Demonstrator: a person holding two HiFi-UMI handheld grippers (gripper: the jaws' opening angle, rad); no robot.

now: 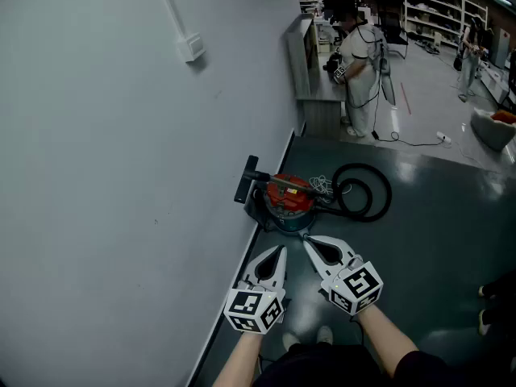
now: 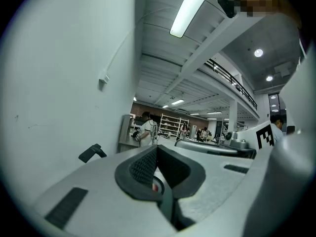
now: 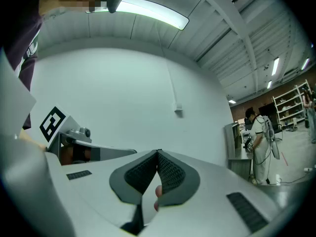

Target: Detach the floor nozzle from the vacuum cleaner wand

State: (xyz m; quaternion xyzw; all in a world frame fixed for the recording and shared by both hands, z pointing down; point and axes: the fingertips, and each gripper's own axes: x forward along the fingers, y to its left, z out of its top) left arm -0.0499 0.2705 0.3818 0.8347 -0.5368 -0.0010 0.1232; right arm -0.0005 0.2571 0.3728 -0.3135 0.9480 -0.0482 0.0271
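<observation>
Left tool (image 1: pixel 281 250): jaws fully closed, pads meeting, nothing held. Its own view confirms this, with the ribbed pads touching at the tip (image 2: pixel 157 148). It is held roughly level, tip aimed towards the vacuum cleaner (image 1: pixel 289 197).

Right tool (image 1: pixel 306 239): likewise closed and empty, with the pads together in its own view (image 3: pixel 158 152). It sits just beside the left tool, and their tips converge a little. Neither touches the machine; both hang short of it, above the floor (image 1: pixel 435 232).

Vacuum cleaner: red canister on a grey-blue base, standing on the floor close against the wall (image 1: pixel 121 176), just beyond the tool tips.

Floor nozzle (image 1: pixel 245 180): flat black piece on the wall side of the canister, propped on edge against the wall. Its long axis runs along the wall's foot, near vertical in the head view. A short dark tube leads from it across to the canister top. The joint itself is too small to read.

Hose (image 1: pixel 364 190): black, coiled in one loop on the floor on the canister's far side from the wall. A pale cable bundle (image 1: pixel 322 185) lies between loop and canister.

Background: a person (image 1: pixel 359 75) in light clothing stands at a grey cabinet (image 1: pixel 305 63), well apart from the machine.
</observation>
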